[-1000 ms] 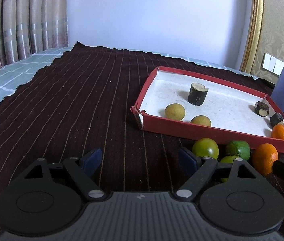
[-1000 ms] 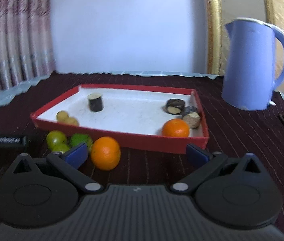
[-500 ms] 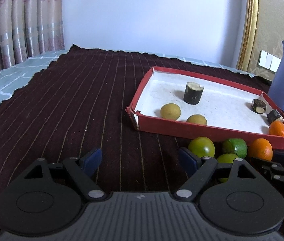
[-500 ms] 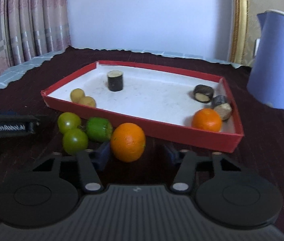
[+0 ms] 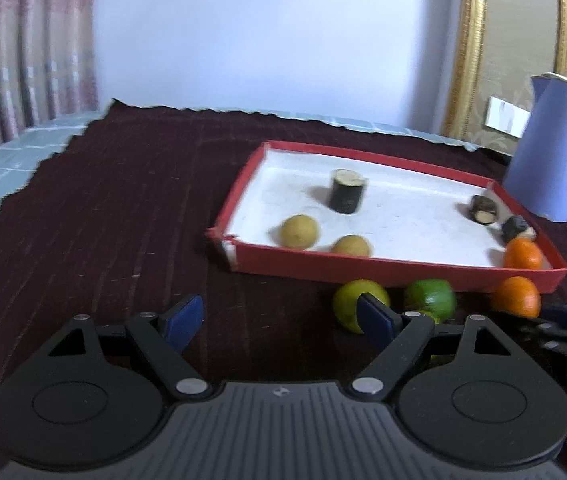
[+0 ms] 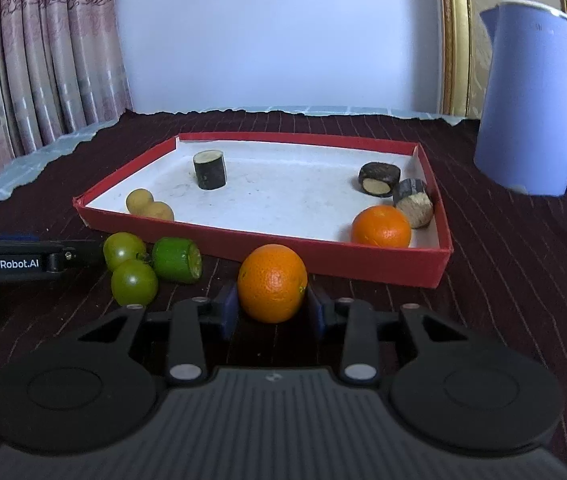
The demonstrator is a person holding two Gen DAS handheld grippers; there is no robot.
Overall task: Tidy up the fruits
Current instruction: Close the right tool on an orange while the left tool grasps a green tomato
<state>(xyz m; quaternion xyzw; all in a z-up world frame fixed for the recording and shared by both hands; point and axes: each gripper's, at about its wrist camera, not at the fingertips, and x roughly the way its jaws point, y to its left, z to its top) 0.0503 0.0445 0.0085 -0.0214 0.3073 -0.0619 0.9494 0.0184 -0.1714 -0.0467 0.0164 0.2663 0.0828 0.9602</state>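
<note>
Right wrist view: the right gripper [image 6: 272, 307] clamps its fingers on an orange [image 6: 272, 282] before the red tray [image 6: 335, 255]; the left gripper [image 5: 282, 317] is spread wide, empty.

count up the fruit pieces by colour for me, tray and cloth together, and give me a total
Orange: 2, one in the tray, one between the right gripper fingers
Green: 3
Yellow-brown: 2
Dark cut chunks: 3
Total: 10
</note>
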